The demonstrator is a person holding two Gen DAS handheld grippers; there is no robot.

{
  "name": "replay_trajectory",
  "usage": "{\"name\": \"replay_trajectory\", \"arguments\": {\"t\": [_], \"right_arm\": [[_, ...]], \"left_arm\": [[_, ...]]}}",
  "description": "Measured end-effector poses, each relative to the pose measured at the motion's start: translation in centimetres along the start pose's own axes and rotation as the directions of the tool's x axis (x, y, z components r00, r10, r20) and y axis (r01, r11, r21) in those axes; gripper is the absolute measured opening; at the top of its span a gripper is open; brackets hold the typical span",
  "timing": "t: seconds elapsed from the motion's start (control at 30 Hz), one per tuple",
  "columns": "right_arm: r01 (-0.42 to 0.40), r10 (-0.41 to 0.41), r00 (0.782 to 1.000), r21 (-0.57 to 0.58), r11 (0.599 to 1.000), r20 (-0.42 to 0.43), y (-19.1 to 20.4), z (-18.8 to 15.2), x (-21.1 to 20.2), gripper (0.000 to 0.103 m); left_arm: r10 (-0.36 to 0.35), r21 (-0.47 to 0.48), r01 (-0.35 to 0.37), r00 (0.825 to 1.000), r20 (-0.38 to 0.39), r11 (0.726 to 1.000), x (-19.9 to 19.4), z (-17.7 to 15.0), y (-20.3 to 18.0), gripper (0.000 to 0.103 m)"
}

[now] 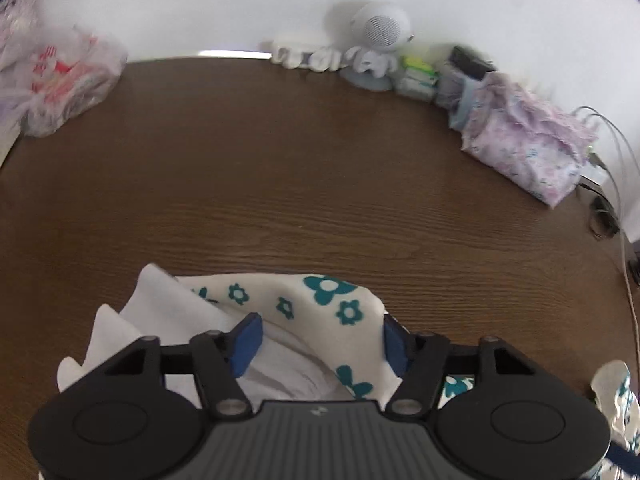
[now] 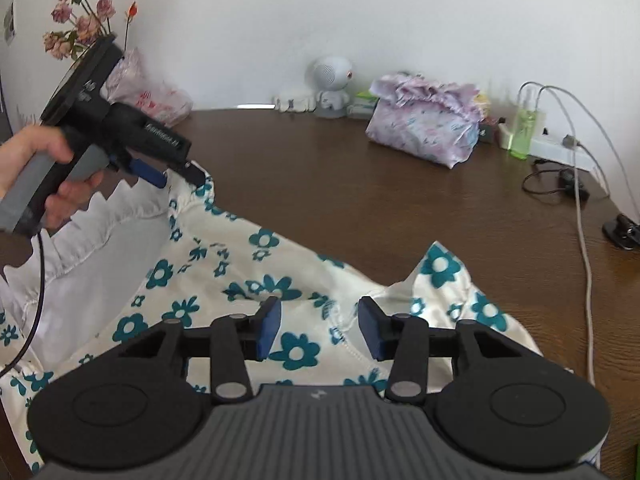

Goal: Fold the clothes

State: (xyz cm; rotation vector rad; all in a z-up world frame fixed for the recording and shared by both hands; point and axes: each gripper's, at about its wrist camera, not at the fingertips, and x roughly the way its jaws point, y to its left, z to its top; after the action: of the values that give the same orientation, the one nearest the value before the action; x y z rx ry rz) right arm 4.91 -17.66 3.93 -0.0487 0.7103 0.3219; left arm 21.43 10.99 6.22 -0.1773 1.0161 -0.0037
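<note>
A white garment with teal flowers (image 2: 224,264) lies spread across the near part of the brown wooden table (image 2: 360,184), its white scalloped edge (image 2: 100,216) to the left. My right gripper (image 2: 319,328) hovers open over the garment's right part, with nothing pinched between its blue pads. The left gripper (image 2: 174,176), held by a hand (image 2: 36,152), sits at the garment's far left corner. In the left wrist view the left gripper (image 1: 320,340) is open, its pads wide apart with a raised fold of the flowered garment (image 1: 320,296) between them.
Along the back wall stand a white round-headed figure (image 2: 330,80), a pink floral cloth bundle (image 2: 424,124), a plastic bag (image 2: 152,100) and dried flowers (image 2: 80,20). At the right are a green bottle (image 2: 524,128), cables (image 2: 584,240) and a black clip (image 2: 624,232).
</note>
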Motion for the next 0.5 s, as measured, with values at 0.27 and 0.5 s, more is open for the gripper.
{"name": "replay_trajectory", "arguments": {"t": [0.27,0.5], "right_arm": [[0.023,-0.023,0.998,-0.006,1.0,-0.058,0.2,-1.8,0.6,0.029],[0.018,-0.016,0.998,0.029,0.999,-0.068,-0.6,-1.8,0.2,0.027]], "left_arm": [[-0.045,-0.176,0.074,0.986,0.16,0.982,-4.1,-4.9,3.2,0.006],[-0.046,-0.285,0.121,0.965,0.259,0.951,-5.5,-9.3,5.4,0.021]]}}
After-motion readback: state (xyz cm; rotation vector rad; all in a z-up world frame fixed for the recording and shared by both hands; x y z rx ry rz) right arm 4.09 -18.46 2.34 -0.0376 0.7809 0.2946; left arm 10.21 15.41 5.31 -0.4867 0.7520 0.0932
